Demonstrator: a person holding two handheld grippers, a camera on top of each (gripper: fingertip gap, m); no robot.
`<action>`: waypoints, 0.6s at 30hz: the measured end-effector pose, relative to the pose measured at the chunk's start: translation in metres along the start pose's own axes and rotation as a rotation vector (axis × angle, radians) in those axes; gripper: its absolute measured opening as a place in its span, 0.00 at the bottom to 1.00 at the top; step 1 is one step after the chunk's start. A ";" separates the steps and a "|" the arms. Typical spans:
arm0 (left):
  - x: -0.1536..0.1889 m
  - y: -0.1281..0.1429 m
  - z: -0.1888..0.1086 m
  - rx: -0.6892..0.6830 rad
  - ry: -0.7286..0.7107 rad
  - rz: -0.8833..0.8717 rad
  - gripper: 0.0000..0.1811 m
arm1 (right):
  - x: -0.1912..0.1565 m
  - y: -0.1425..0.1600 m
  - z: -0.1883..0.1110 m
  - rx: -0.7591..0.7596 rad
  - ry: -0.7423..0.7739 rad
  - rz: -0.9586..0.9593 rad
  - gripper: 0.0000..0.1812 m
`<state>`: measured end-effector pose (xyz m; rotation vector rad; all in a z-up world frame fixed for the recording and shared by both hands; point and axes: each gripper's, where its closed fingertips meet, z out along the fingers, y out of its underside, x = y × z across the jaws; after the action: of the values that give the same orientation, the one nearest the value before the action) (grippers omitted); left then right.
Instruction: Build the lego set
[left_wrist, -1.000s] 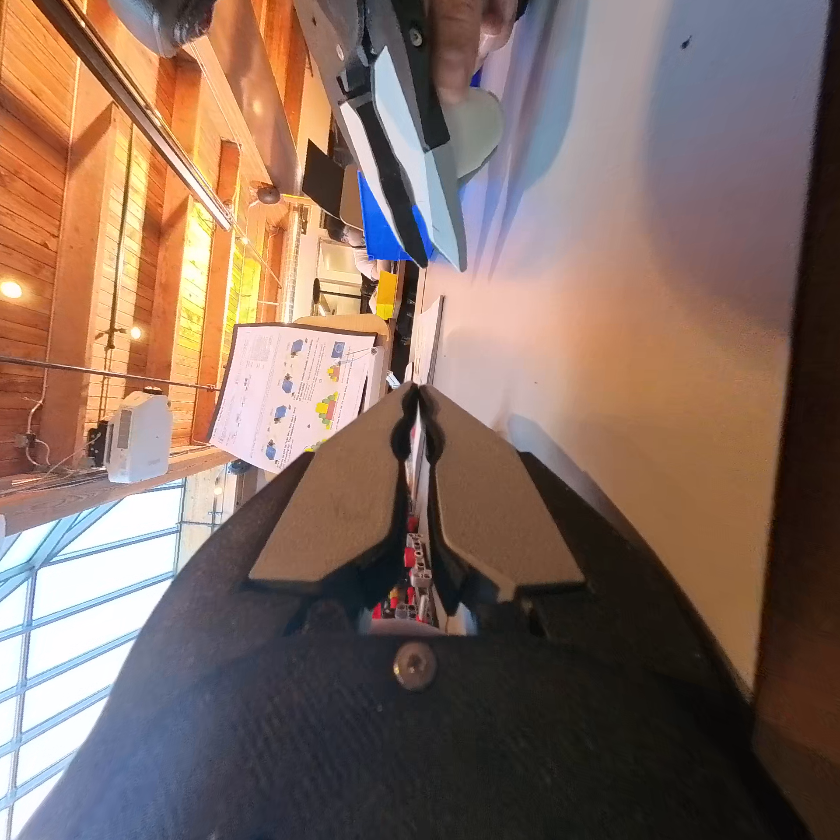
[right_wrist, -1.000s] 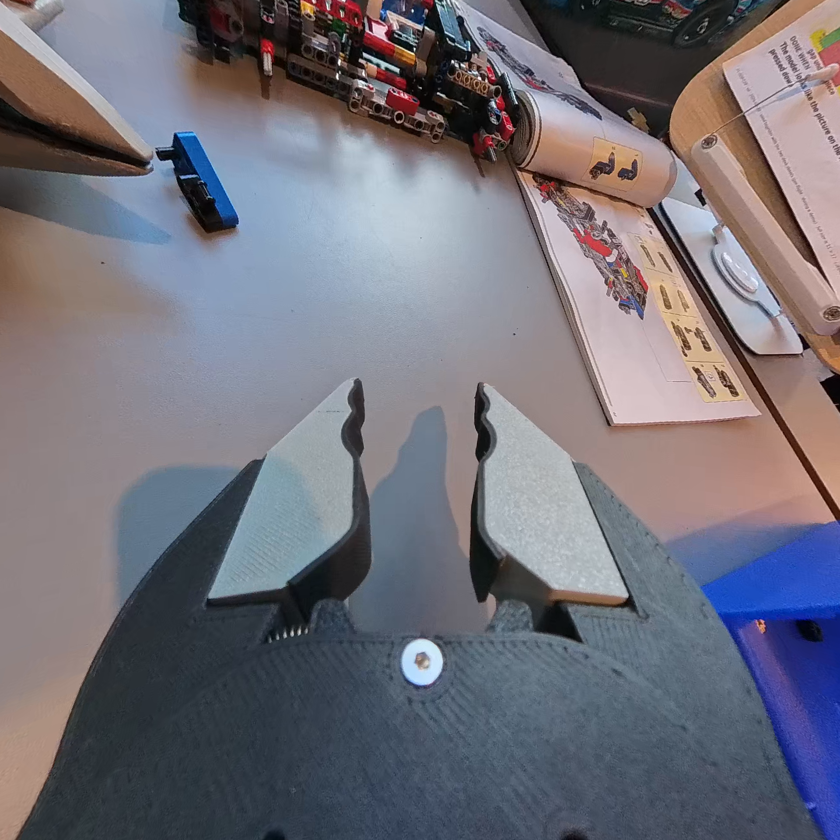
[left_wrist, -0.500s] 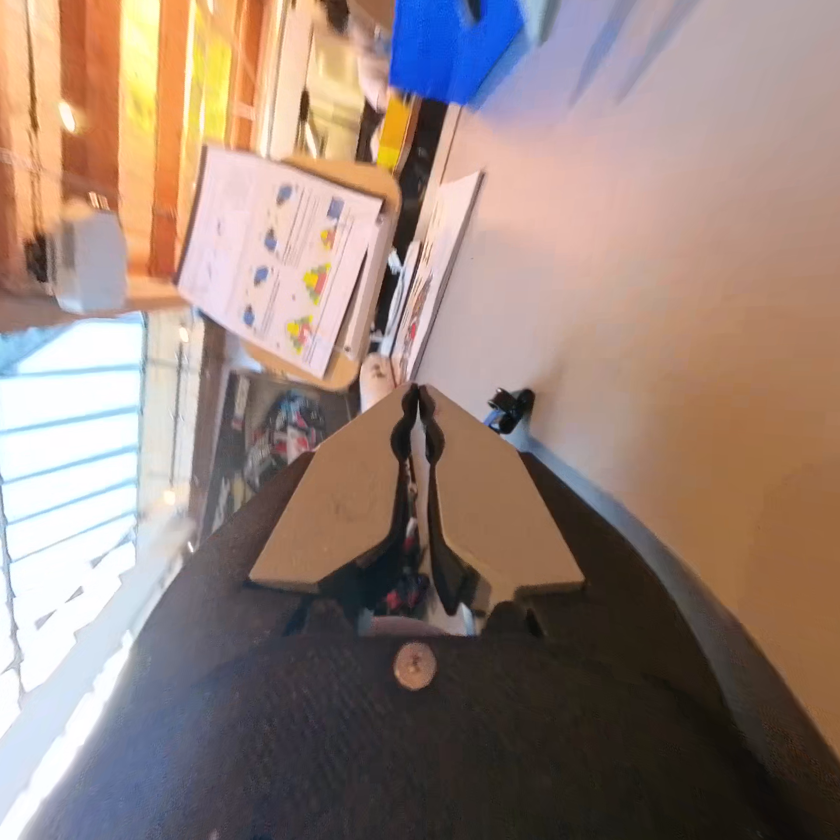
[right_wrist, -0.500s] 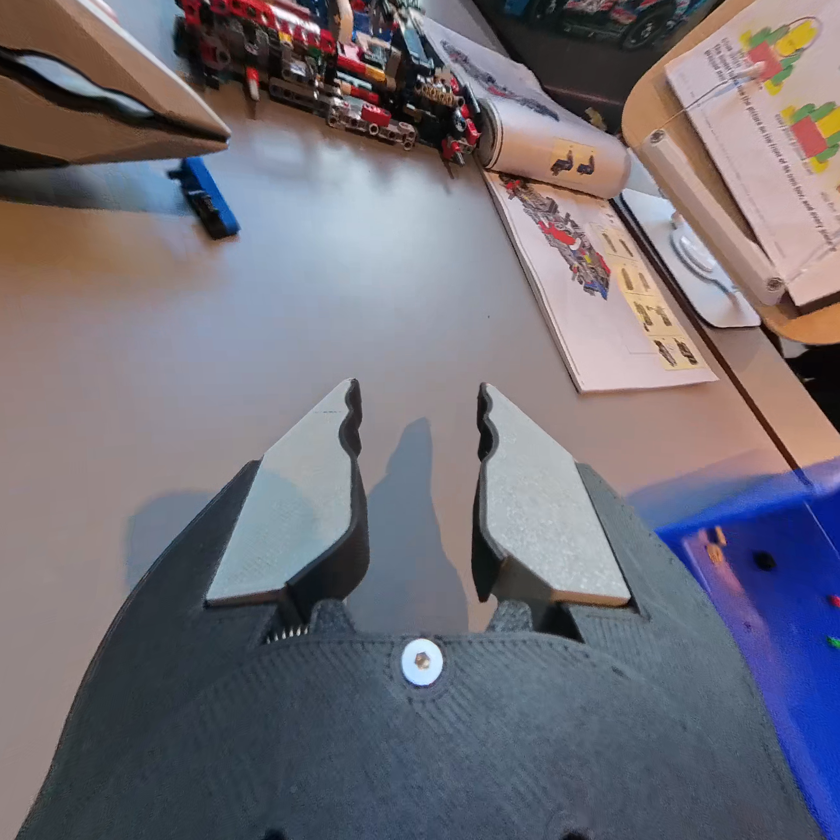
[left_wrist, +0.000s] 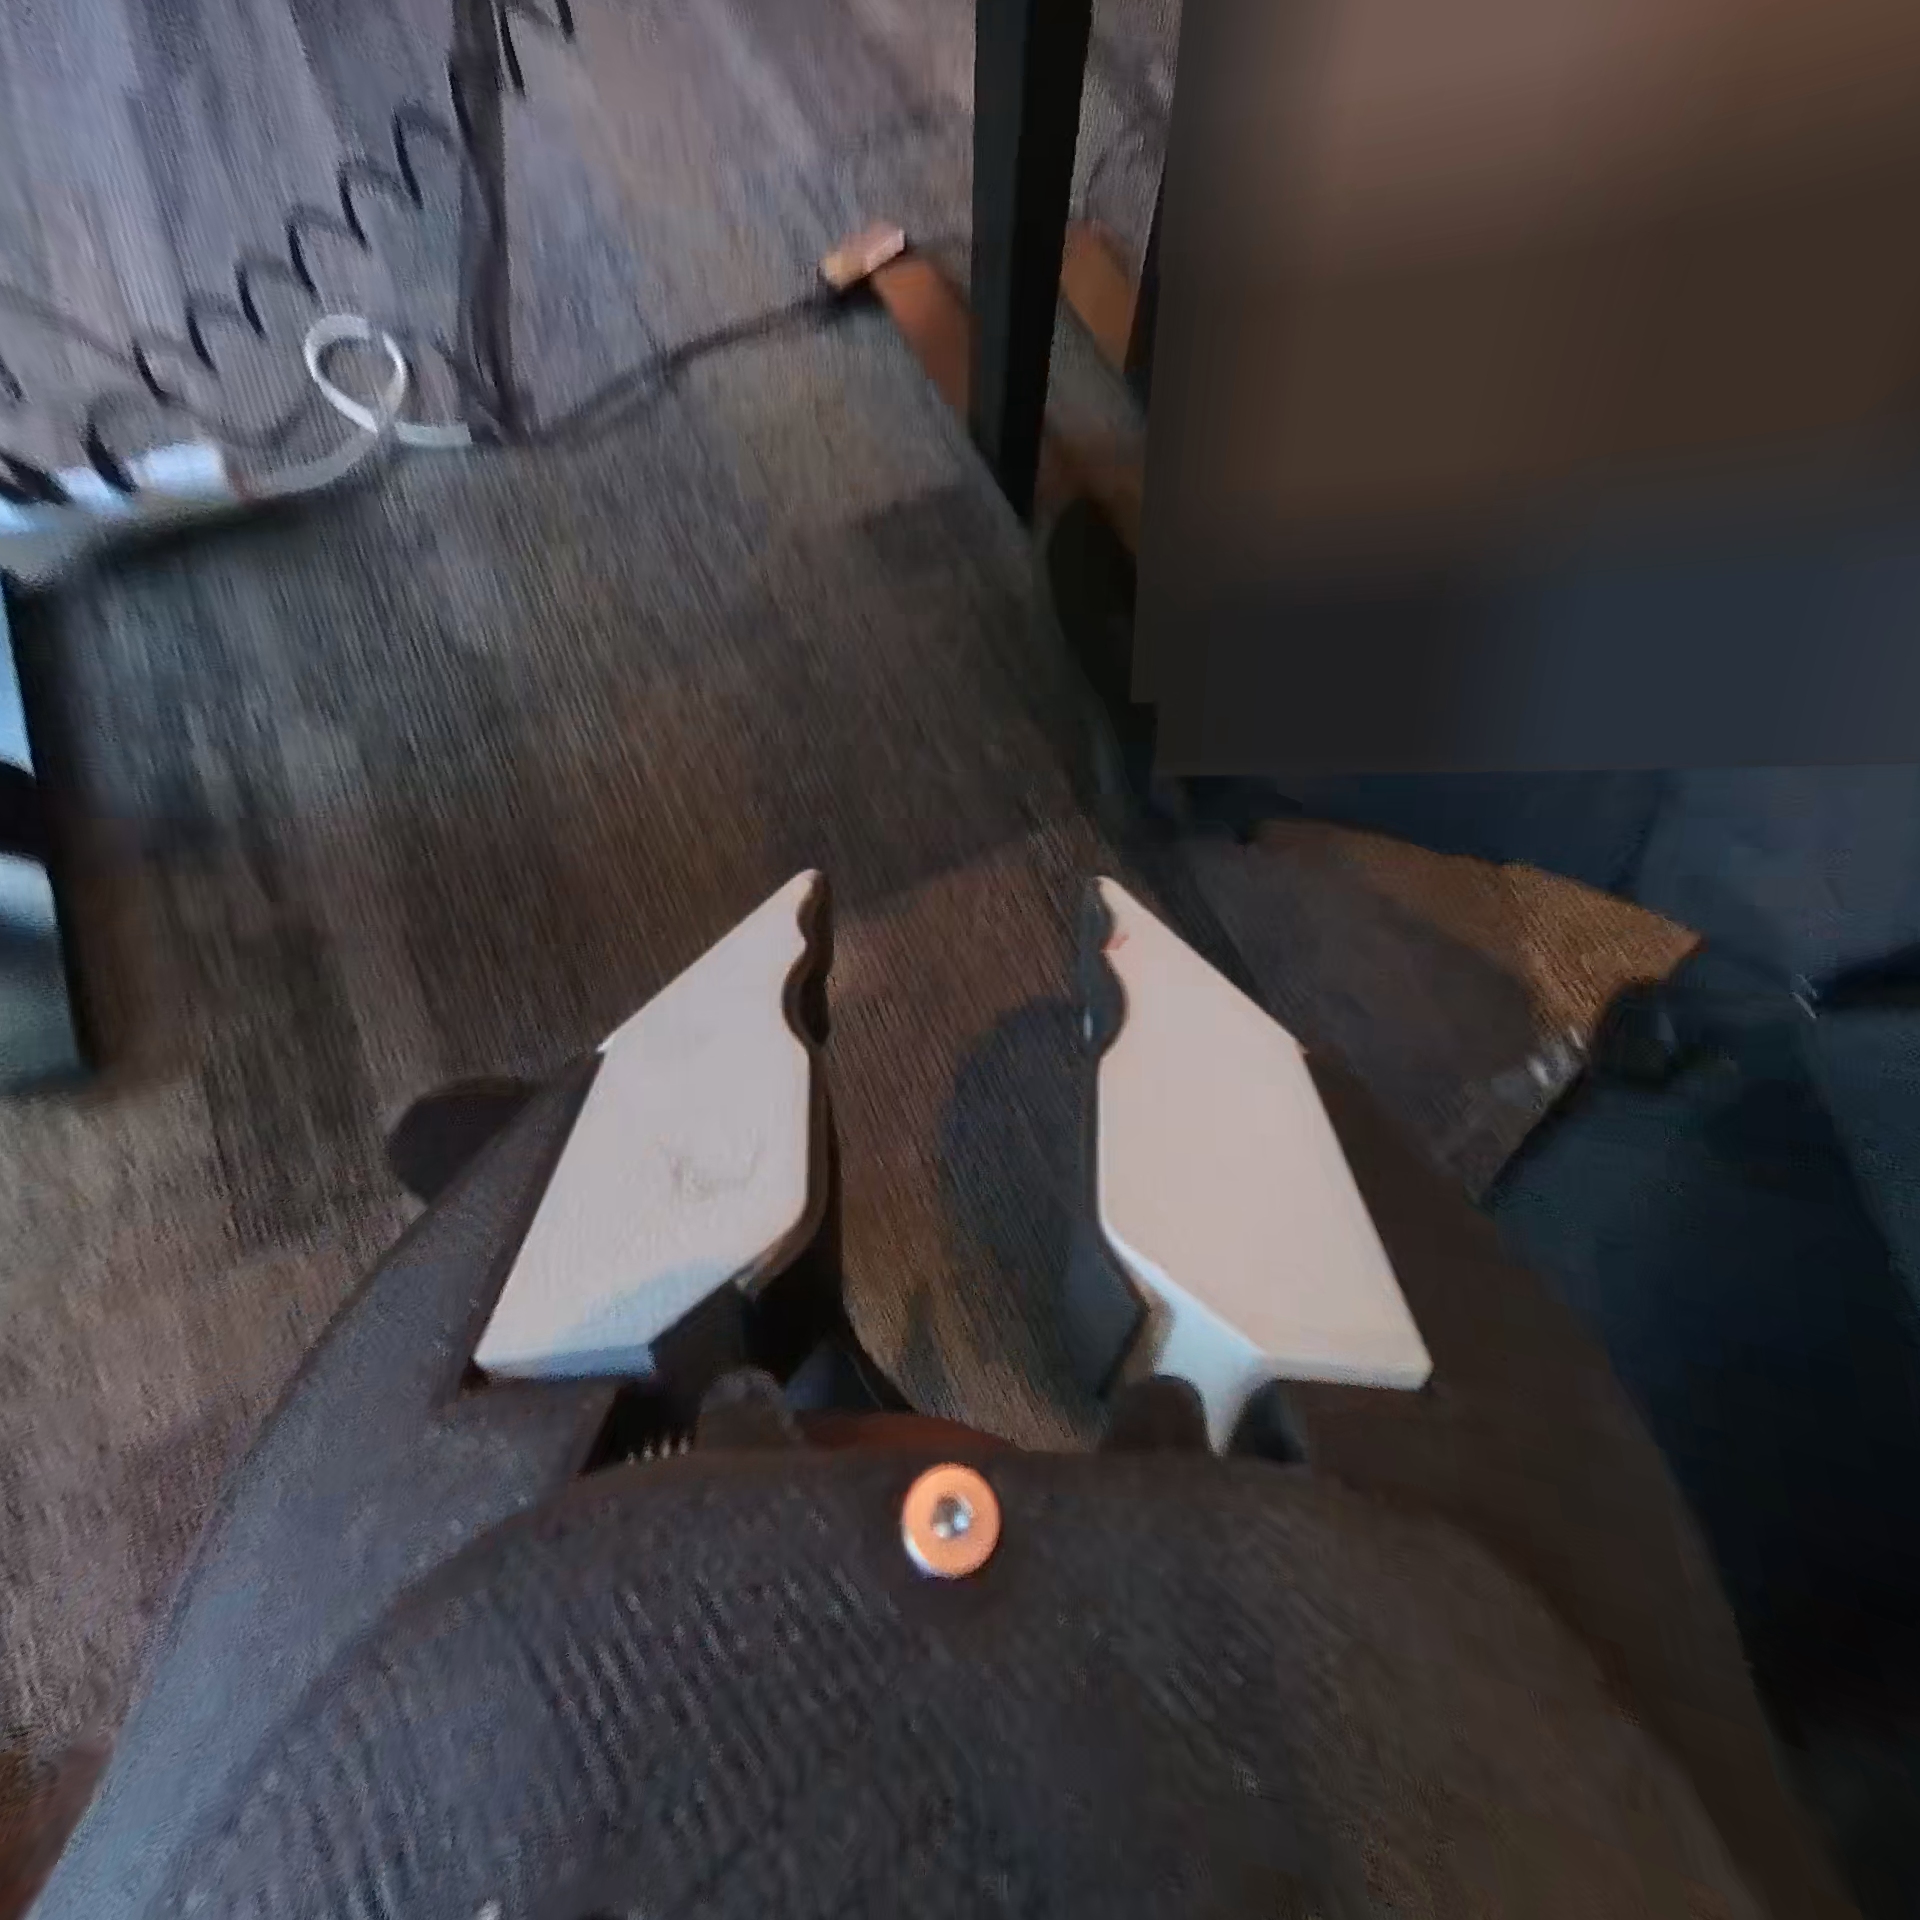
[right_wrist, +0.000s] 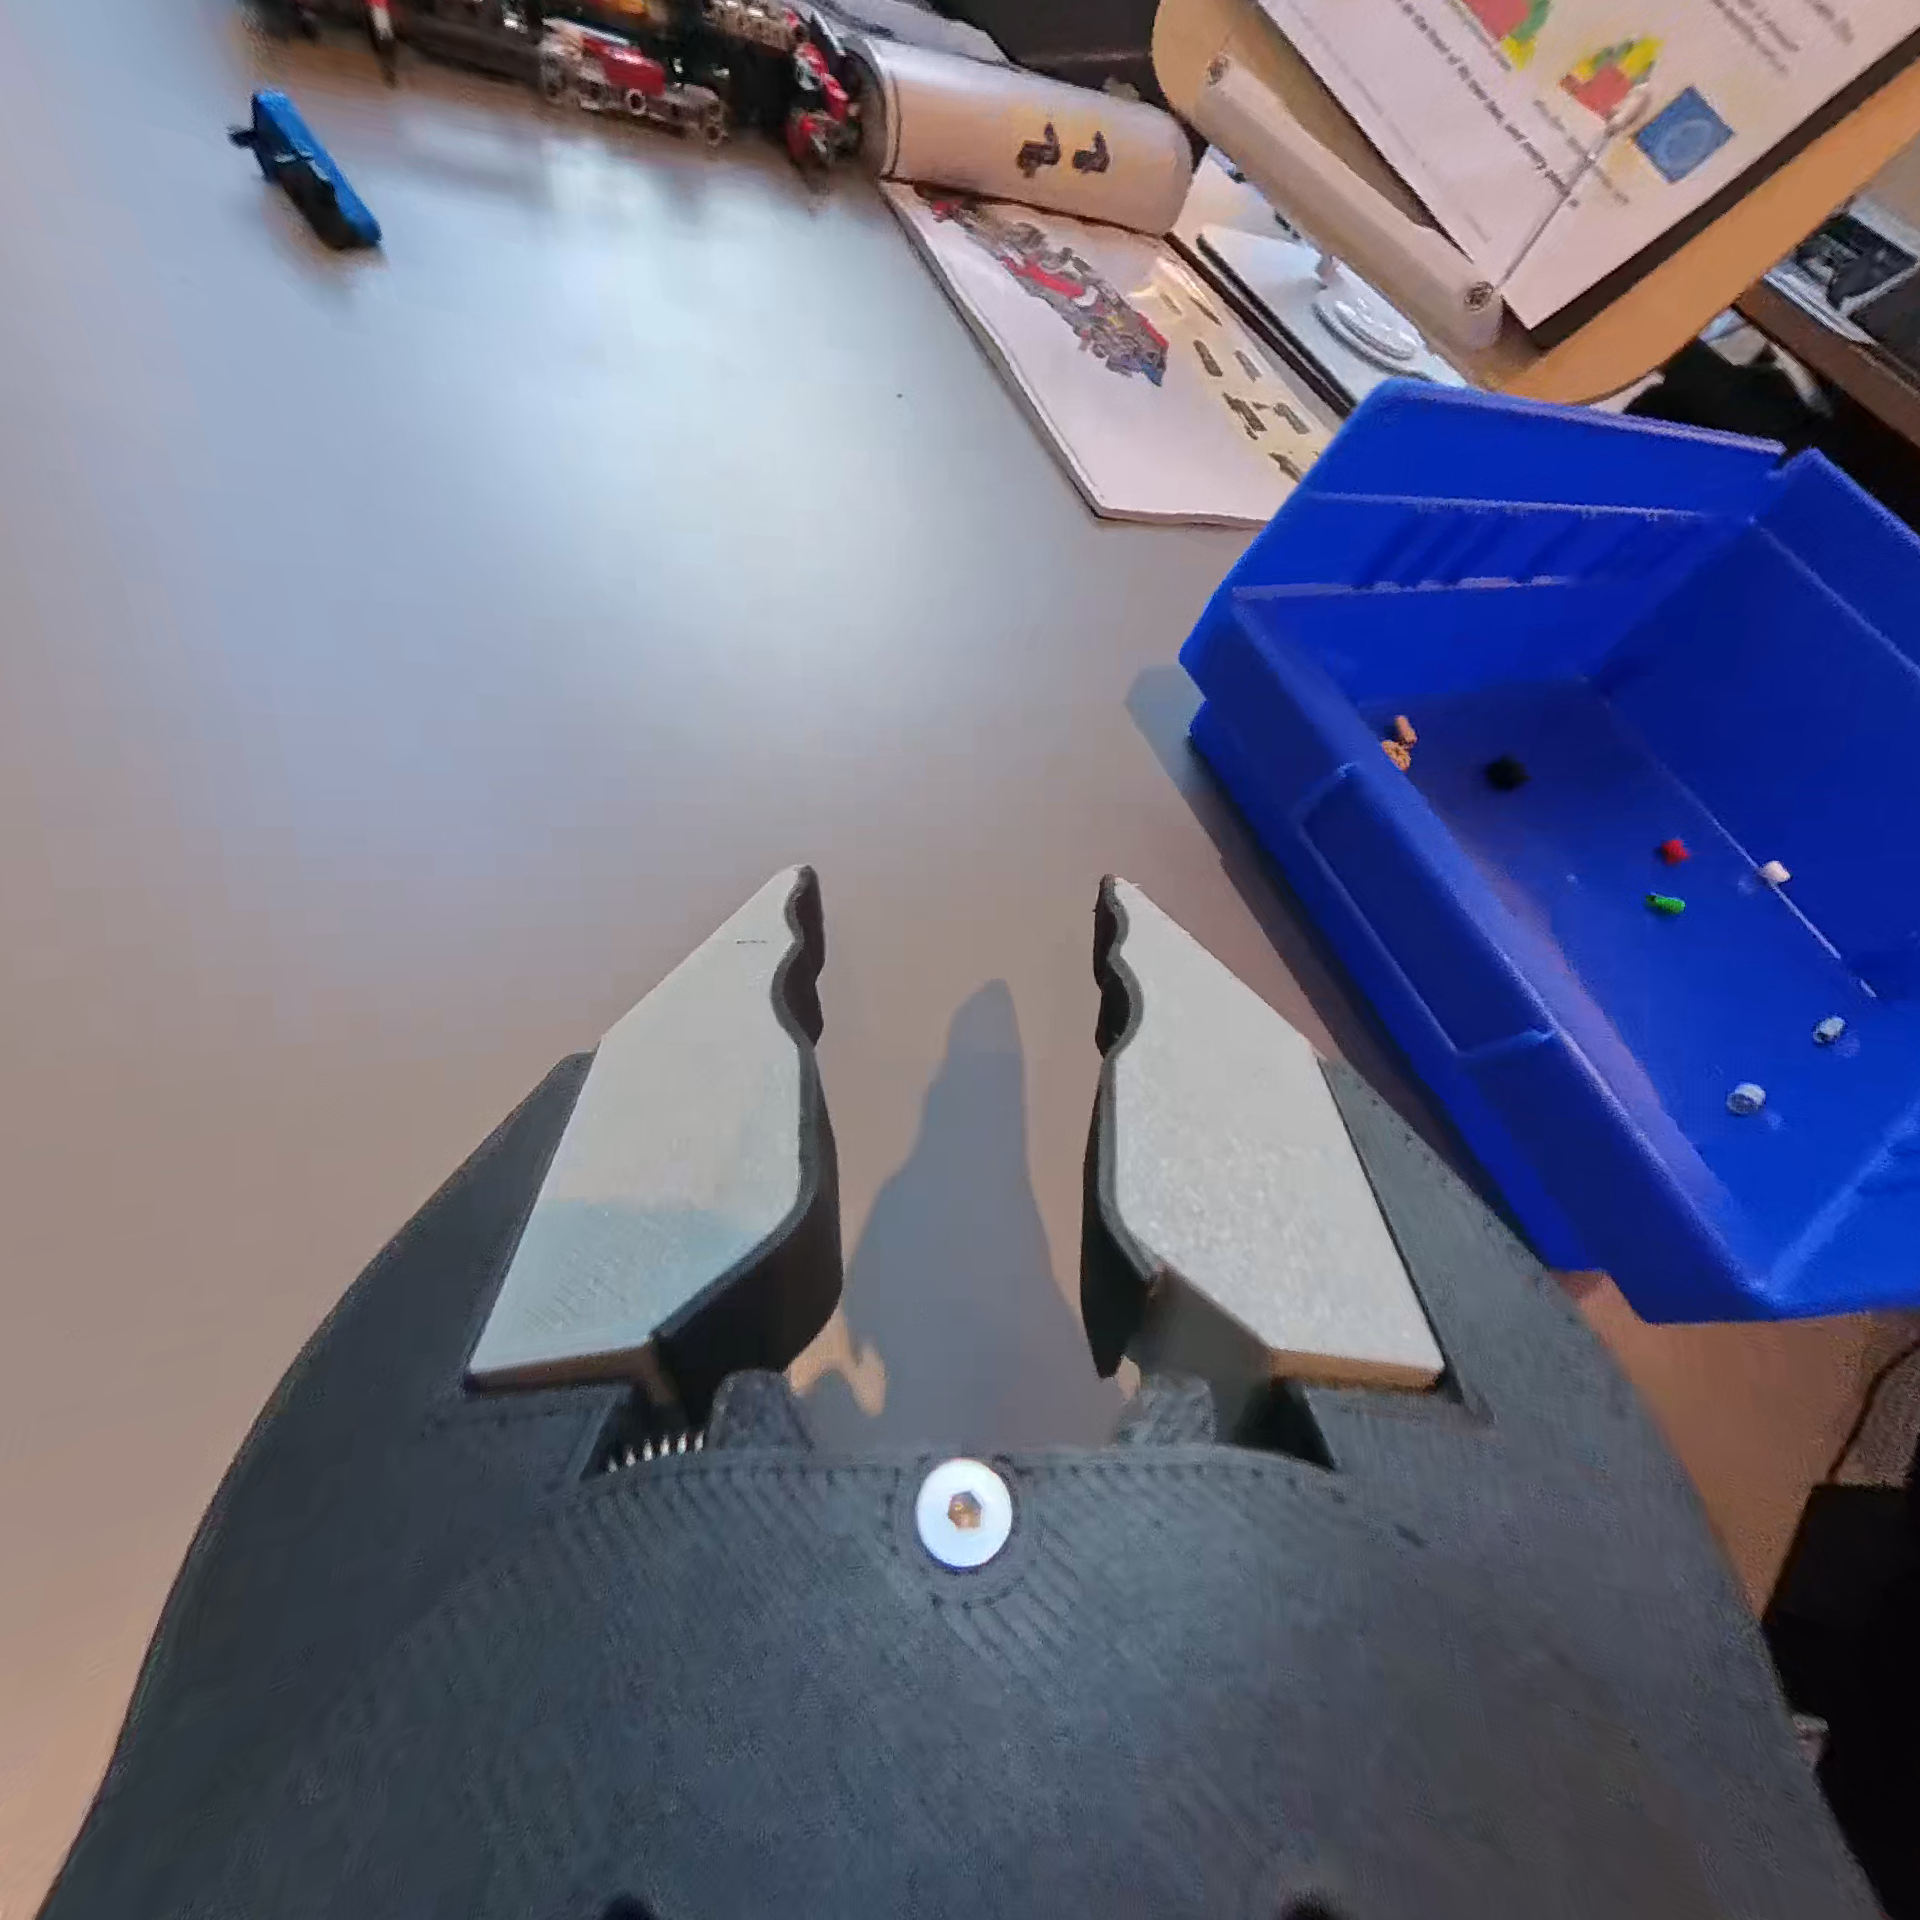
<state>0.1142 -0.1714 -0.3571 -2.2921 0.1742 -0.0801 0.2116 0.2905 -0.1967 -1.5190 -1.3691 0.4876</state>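
where it faced the table, left gripper (left_wrist: 956, 914) now faces carpet (left_wrist: 468, 675), parted.

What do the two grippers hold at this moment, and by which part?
Nothing is held. The left gripper and the right gripper both have their jaws apart with only carpet or bare table showing between them.

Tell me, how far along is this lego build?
Partly done: a long multicoloured lego model lies at the table's far edge beside the open instruction booklet. Nothing is in hand: the right gripper hovers open and empty over the table, and the left gripper is open, pointing at carpet. Left: a loose blue piece and small parts in the blue bin.
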 end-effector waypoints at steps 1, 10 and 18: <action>0.003 0.023 -0.012 -0.019 -0.005 -0.020 0.26 | 0.002 0.002 0.002 -0.013 0.008 0.011 0.29; 0.005 0.132 -0.069 0.008 -0.127 -0.038 0.23 | 0.031 -0.004 0.006 0.014 0.146 0.143 0.26; -0.028 0.122 -0.071 0.062 -0.199 0.038 0.21 | 0.036 -0.004 0.000 0.036 0.160 0.190 0.24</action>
<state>0.0659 -0.2993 -0.4009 -2.2181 0.1105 0.1600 0.2192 0.3222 -0.1821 -1.6304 -1.0935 0.4939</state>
